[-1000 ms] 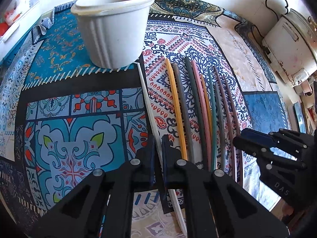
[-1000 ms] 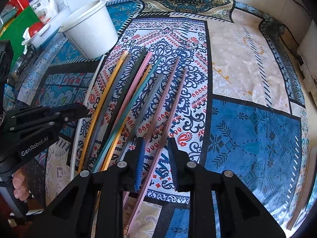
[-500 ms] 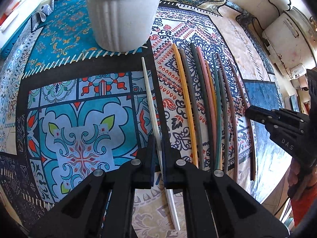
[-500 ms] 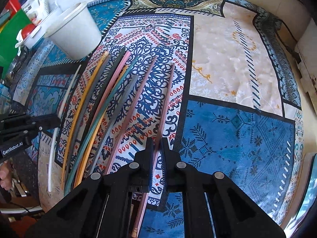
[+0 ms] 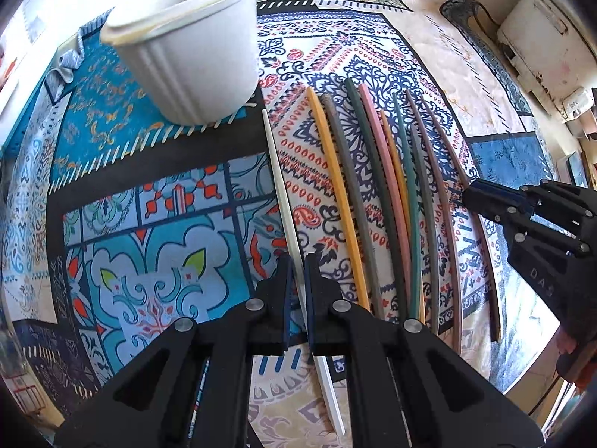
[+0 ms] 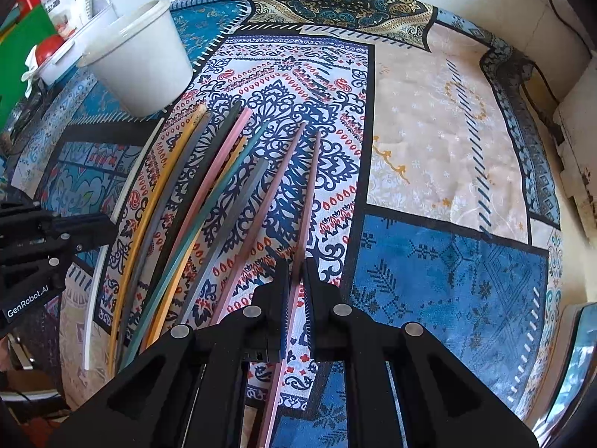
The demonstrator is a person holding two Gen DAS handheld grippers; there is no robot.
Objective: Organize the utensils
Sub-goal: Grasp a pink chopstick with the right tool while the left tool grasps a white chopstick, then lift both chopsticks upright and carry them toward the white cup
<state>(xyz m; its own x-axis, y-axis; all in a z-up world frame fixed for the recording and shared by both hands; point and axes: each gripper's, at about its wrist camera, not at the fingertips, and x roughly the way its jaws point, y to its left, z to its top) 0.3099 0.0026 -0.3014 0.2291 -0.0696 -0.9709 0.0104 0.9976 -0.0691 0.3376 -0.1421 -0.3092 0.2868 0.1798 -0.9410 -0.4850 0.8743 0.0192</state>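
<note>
Several long coloured chopsticks point(image 5: 377, 194) lie side by side on the patterned cloth; they also show in the right wrist view point(image 6: 194, 209). My left gripper point(image 5: 297, 272) is shut on a white chopstick point(image 5: 278, 175) at the row's left edge. My right gripper point(image 6: 295, 272) is shut on a pink-brown chopstick point(image 6: 311, 183) at the row's right edge. A white ribbed pot point(image 5: 190, 44) stands beyond the sticks' far ends, seen also in the right wrist view point(image 6: 138, 63).
The patterned cloth point(image 6: 447, 119) covers the table up to a white wall. A white appliance point(image 5: 541, 30) stands at the far right. Boxes and a red item point(image 6: 48, 48) sit at the far left behind the pot.
My right gripper has closed on the rightmost pink-brown chopstick. My left gripper stays shut on the white chopstick and has shifted, bringing the pot nearer and more tilted in view.
</note>
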